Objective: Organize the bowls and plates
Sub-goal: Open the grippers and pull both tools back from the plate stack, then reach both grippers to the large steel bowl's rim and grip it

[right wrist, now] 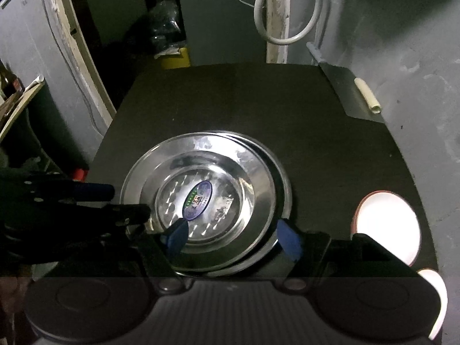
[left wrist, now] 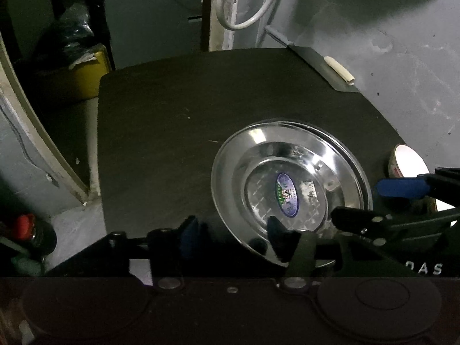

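A stack of steel plates (left wrist: pixel 290 172) (right wrist: pixel 218 178) lies on the black table (left wrist: pixel 172 120). The top plate carries a blue oval sticker, and the plate under it sticks out a little to the right. My left gripper (left wrist: pixel 234 238) is open over the stack's near left rim, one finger above the plate and one outside it. My right gripper (right wrist: pixel 233 240) is open and straddles the near right rim in the same way. Neither gripper's pads press on the rim. Each gripper also shows in the other's view, right gripper (left wrist: pixel 358 201) and left gripper (right wrist: pixel 130 201). A white bowl (right wrist: pixel 386 224) (left wrist: pixel 408 161) stands right of the stack.
A second white bowl (right wrist: pixel 434 296) sits at the near right corner. A flat metal sheet with a white roll (right wrist: pixel 368 97) lies at the table's far right edge. A white hose loop (right wrist: pixel 287 8) hangs behind. A yellow bin (left wrist: pixel 89 74) stands beyond the far left corner.
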Action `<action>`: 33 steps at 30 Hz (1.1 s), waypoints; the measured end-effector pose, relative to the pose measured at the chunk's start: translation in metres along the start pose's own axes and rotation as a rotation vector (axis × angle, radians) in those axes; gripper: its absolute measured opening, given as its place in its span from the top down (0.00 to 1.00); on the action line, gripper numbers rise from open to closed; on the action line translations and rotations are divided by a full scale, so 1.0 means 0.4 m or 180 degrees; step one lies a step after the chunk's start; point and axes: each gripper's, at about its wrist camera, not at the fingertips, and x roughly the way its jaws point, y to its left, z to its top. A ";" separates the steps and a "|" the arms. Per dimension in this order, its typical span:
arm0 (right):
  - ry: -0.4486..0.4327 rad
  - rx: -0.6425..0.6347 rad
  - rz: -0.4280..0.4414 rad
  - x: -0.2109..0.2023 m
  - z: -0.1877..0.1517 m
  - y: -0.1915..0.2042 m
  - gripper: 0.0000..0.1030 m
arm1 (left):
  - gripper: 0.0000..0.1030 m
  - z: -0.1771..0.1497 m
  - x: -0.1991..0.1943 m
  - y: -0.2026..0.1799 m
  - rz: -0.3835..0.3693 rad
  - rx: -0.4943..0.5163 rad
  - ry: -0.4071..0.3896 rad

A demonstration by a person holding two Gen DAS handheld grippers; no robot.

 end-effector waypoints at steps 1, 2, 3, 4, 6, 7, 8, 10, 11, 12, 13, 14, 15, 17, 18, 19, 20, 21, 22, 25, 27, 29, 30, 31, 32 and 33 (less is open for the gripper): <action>-0.0029 0.0012 -0.0007 -0.008 -0.002 -0.003 0.28 | 0.36 -0.002 -0.007 0.000 0.0006 -0.0005 -0.0016; -0.0066 0.0028 -0.0010 -0.019 -0.006 -0.004 0.26 | 0.30 -0.005 -0.016 0.000 0.0007 -0.0008 -0.0042; -0.0115 0.0050 -0.0006 -0.031 -0.010 -0.007 0.21 | 0.27 -0.007 -0.027 0.000 0.0005 -0.0013 -0.0074; -0.0171 0.0075 0.0007 -0.044 -0.016 -0.011 0.18 | 0.20 -0.009 -0.036 0.000 0.0004 -0.0024 -0.0106; -0.0302 0.0125 0.0055 -0.076 -0.032 -0.018 0.09 | 0.10 -0.017 -0.062 0.005 -0.0009 -0.0059 -0.0181; -0.0361 0.0145 0.0084 -0.091 -0.042 -0.024 0.08 | 0.04 -0.023 -0.076 0.009 -0.0019 -0.0082 -0.0214; -0.0418 0.0166 0.0106 -0.106 -0.052 -0.029 0.04 | 0.01 -0.030 -0.089 0.015 -0.0018 -0.0115 -0.0244; -0.0537 0.0194 0.0121 -0.136 -0.070 -0.036 0.00 | 0.01 -0.042 -0.115 0.027 -0.0005 -0.0194 -0.0285; -0.0595 0.0206 0.0125 -0.151 -0.079 -0.038 0.00 | 0.01 -0.049 -0.127 0.034 -0.0006 -0.0237 -0.0295; -0.0638 0.0224 0.0121 -0.164 -0.086 -0.040 0.00 | 0.01 -0.058 -0.139 0.041 -0.0006 -0.0276 -0.0307; -0.0671 0.0250 0.0110 -0.175 -0.093 -0.043 0.00 | 0.01 -0.065 -0.148 0.045 -0.0002 -0.0298 -0.0329; -0.0696 0.0285 0.0106 -0.186 -0.100 -0.045 0.00 | 0.01 -0.076 -0.161 0.050 0.0006 -0.0318 -0.0365; -0.0718 0.0326 0.0114 -0.197 -0.106 -0.048 0.00 | 0.01 -0.088 -0.173 0.055 0.0026 -0.0335 -0.0399; -0.0753 0.0401 0.0139 -0.214 -0.117 -0.054 0.00 | 0.01 -0.108 -0.193 0.066 0.0059 -0.0383 -0.0428; -0.0752 0.0433 0.0145 -0.217 -0.123 -0.055 0.00 | 0.01 -0.122 -0.203 0.074 0.0050 -0.0424 -0.0436; -0.0735 0.0464 0.0152 -0.220 -0.129 -0.055 0.00 | 0.01 -0.135 -0.212 0.083 0.0030 -0.0469 -0.0439; -0.0716 0.0489 0.0161 -0.219 -0.136 -0.055 0.00 | 0.01 -0.150 -0.218 0.092 0.0025 -0.0513 -0.0434; -0.0686 0.0509 0.0177 -0.216 -0.144 -0.053 0.00 | 0.01 -0.165 -0.221 0.098 0.0035 -0.0558 -0.0420; -0.0637 0.0519 0.0193 -0.211 -0.152 -0.049 0.00 | 0.01 -0.179 -0.223 0.105 0.0045 -0.0600 -0.0396; -0.0479 0.0504 0.0230 -0.191 -0.179 -0.028 0.00 | 0.01 -0.215 -0.215 0.116 0.0094 -0.0669 -0.0310; -0.0394 0.0456 0.0243 -0.178 -0.195 -0.009 0.00 | 0.01 -0.234 -0.207 0.116 0.0106 -0.0682 -0.0253; -0.0301 0.0380 0.0250 -0.163 -0.207 0.011 0.00 | 0.01 -0.248 -0.201 0.111 0.0116 -0.0662 -0.0210; -0.0260 0.0338 0.0250 -0.157 -0.212 0.020 0.00 | 0.01 -0.254 -0.200 0.109 0.0127 -0.0644 -0.0206; -0.0231 0.0302 0.0252 -0.152 -0.216 0.030 0.00 | 0.01 -0.259 -0.199 0.105 0.0148 -0.0630 -0.0207; -0.0216 0.0276 0.0257 -0.148 -0.219 0.037 0.00 | 0.01 -0.262 -0.198 0.102 0.0163 -0.0617 -0.0205; -0.0202 0.0248 0.0252 -0.145 -0.222 0.044 0.00 | 0.01 -0.265 -0.197 0.100 0.0167 -0.0608 -0.0204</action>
